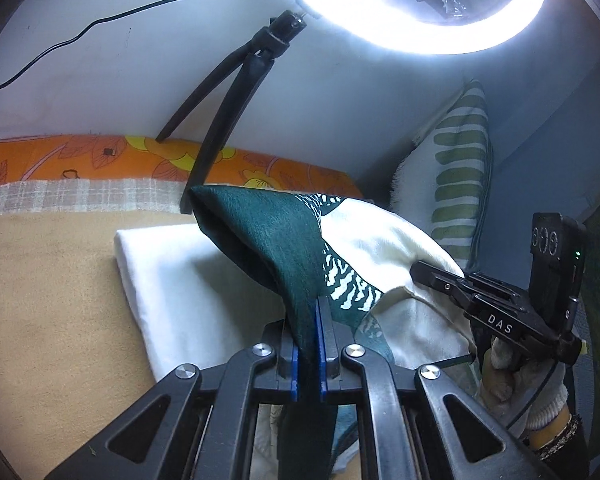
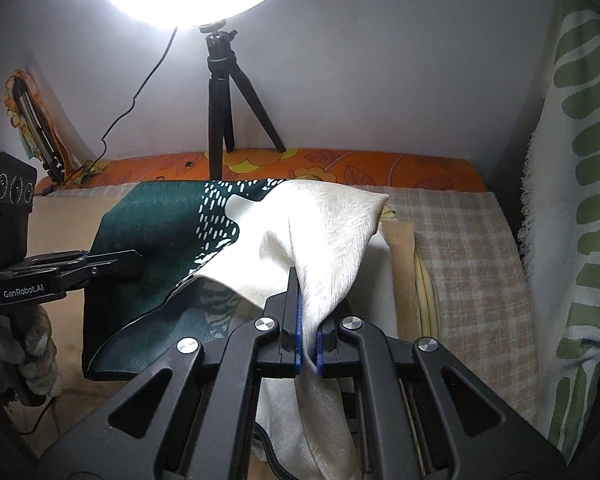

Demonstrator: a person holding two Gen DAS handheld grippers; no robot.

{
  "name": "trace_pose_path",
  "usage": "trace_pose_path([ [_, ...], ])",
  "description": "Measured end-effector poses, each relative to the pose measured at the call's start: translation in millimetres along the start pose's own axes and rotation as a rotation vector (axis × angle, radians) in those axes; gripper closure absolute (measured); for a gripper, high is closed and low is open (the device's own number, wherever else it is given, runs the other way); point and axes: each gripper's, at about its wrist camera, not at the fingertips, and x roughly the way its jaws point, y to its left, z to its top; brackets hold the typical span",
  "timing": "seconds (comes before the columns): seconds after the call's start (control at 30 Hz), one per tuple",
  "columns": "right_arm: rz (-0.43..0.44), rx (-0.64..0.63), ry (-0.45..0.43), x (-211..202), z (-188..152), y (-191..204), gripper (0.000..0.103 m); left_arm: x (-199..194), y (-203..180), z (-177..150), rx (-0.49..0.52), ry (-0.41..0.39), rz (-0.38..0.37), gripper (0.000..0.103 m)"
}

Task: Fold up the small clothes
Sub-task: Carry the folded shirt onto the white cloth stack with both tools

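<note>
A small green and cream patterned cloth (image 1: 340, 248) hangs lifted between both grippers above the bed. My left gripper (image 1: 309, 320) is shut on its dark green part. My right gripper (image 2: 306, 320) is shut on its cream part (image 2: 324, 232). In the left wrist view the right gripper (image 1: 440, 276) shows at the right, pinching the cloth's cream edge. In the right wrist view the left gripper (image 2: 132, 258) shows at the left, against the green part (image 2: 148, 232). The cloth's lower part drapes down toward the tan bed cover.
A folded white cloth (image 1: 172, 276) lies on the tan bed cover (image 1: 48, 300). A ring light (image 2: 180, 4) on a black tripod (image 2: 224, 92) stands at the back wall. A green-striped pillow (image 2: 580, 200) leans at the right. An orange floral sheet (image 2: 340, 164) runs along the back.
</note>
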Motion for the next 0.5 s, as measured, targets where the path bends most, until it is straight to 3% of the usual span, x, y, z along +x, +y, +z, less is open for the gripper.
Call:
trace_pose_path([
  [0.03, -0.022, 0.004, 0.016, 3.0, -1.1, -1.9, 0.097, -1.5, 0.1, -1.1, 0.005, 0.003, 0.009, 0.099],
  [0.1, -0.086, 0.011, 0.033, 6.3, -2.7, -5.4, 0.09, -5.9, -2.3, 0.0, 0.013, -0.001, 0.041, 0.079],
  [0.13, -0.1, 0.022, 0.042, 6.3, -2.3, -7.4, 0.075, -8.3, -1.8, 0.6, 0.013, -0.004, 0.037, 0.067],
  [0.17, -0.11, 0.038, 0.04, 4.2, -2.6, -8.7, 0.056, -11.3, -2.6, 1.0, 0.015, -0.004, 0.034, 0.063],
  [0.23, -0.12, 0.049, 0.012, -2.8, -1.3, -9.7, 0.042, -17.1, -5.4, 0.9, 0.034, -0.002, 0.049, 0.054],
  [0.27, -0.121, 0.051, -0.004, -8.8, -1.3, -8.5, 0.042, -19.5, -8.0, 0.4, 0.05, -0.001, 0.062, 0.043],
  [0.33, -0.117, 0.057, -0.019, -15.2, 1.4, -7.9, 0.042, -25.9, -12.6, -0.8, 0.078, -0.006, 0.08, 0.033],
  [0.5, -0.12, 0.062, -0.04, -33.1, 3.1, -2.2, 0.042, -45.0, -27.3, -5.0, 0.123, -0.034, 0.11, 0.023],
])
